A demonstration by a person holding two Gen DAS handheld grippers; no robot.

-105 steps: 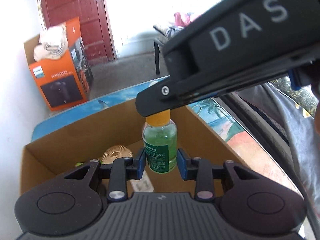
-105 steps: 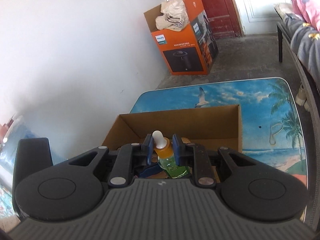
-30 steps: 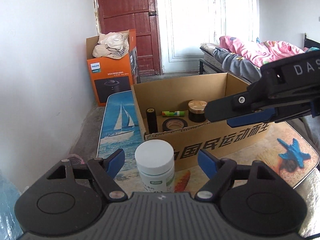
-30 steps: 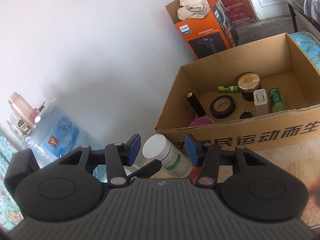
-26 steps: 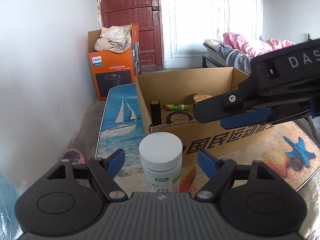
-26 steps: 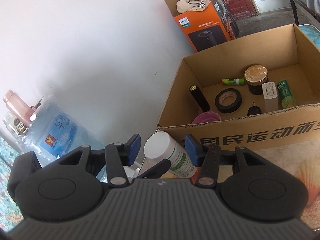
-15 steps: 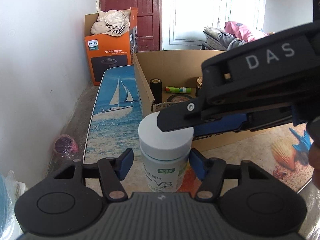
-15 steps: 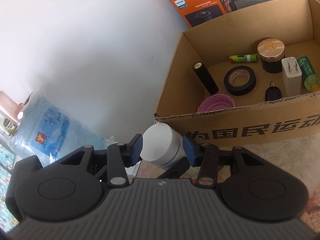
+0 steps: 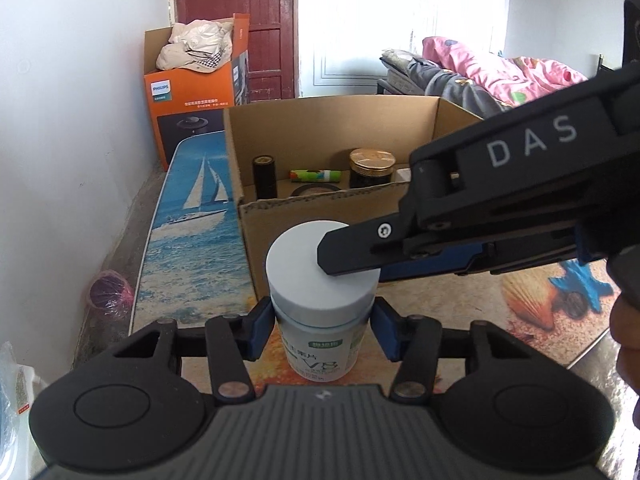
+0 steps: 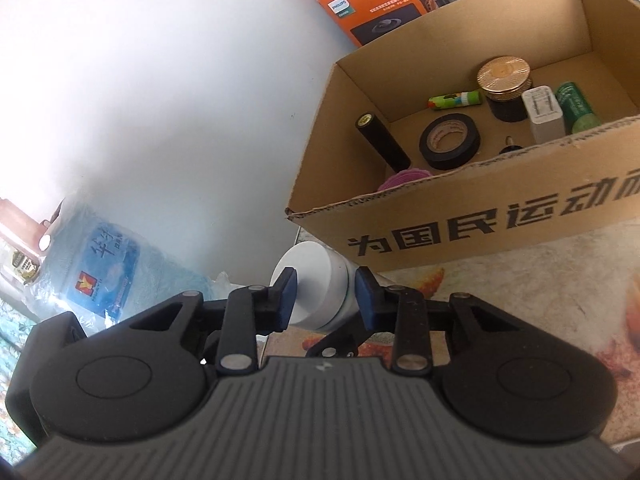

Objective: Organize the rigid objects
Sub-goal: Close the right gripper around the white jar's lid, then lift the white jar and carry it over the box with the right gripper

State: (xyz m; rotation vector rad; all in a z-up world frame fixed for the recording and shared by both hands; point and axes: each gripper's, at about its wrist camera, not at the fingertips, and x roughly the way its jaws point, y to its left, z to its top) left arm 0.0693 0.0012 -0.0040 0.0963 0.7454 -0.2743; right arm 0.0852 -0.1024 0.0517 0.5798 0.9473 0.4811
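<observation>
White-capped bottle (image 9: 322,300): upright on the desk (image 9: 520,312), between both sets of fingers, just before the cardboard box (image 9: 340,120)
Left gripper (image 9: 318,332): closing around the bottle body
Right gripper (image 10: 325,294): closing on the cap; earlier both stood wider
Meaning: pickup for boxing looks imminent

Bottle cap (image 9: 304,268): right part covered by the right gripper's finger (image 9: 360,252).
Bottle label (image 9: 320,364): lower part hidden behind the near gripper body.
Pink cup (image 10: 404,179): mostly concealed by the box wall (image 10: 500,216).
Printed box lettering: cut off at the right edge.
</observation>
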